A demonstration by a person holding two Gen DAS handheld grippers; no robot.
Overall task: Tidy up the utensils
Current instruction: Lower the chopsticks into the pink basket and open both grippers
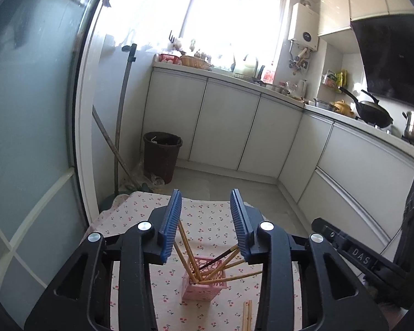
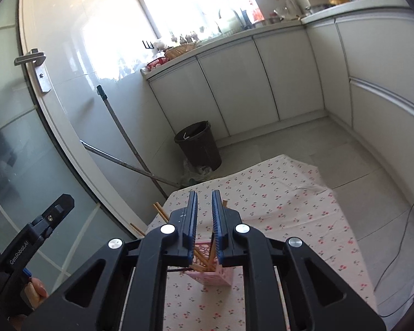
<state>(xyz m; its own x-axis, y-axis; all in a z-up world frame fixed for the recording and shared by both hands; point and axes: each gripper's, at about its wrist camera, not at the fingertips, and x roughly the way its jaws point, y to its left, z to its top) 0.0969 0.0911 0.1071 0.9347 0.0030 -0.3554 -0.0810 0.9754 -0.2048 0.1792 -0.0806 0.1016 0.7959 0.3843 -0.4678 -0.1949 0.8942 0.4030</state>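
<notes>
On the left, the left gripper (image 1: 205, 207) hangs above the pink holder (image 1: 204, 284), its jaws well apart with nothing between them. The chopsticks (image 1: 187, 251) in the holder fan out, and one leans close beside the left pad; I judge a sideways drift there could nudge it and tip the light holder. To the left of the cloth-covered surface (image 1: 140, 209) stands a glass door (image 1: 33, 138), with a mop handle (image 1: 121, 127) leaning by it, so room on that side is tight.

In the middle, the holder sits on the near half of the surface, away from its far edge. A loose pair of chopsticks (image 1: 247, 315) lies on the cloth just near and right of it, still to be put in.

On the right, the right gripper (image 2: 204, 207) has its jaws nearly together, a narrow gap showing, empty. Both grippers crowd the same holder and could knock each other. Right and far of the surface lies open floor, crossed by a cable (image 2: 400, 237) that could snag.
</notes>
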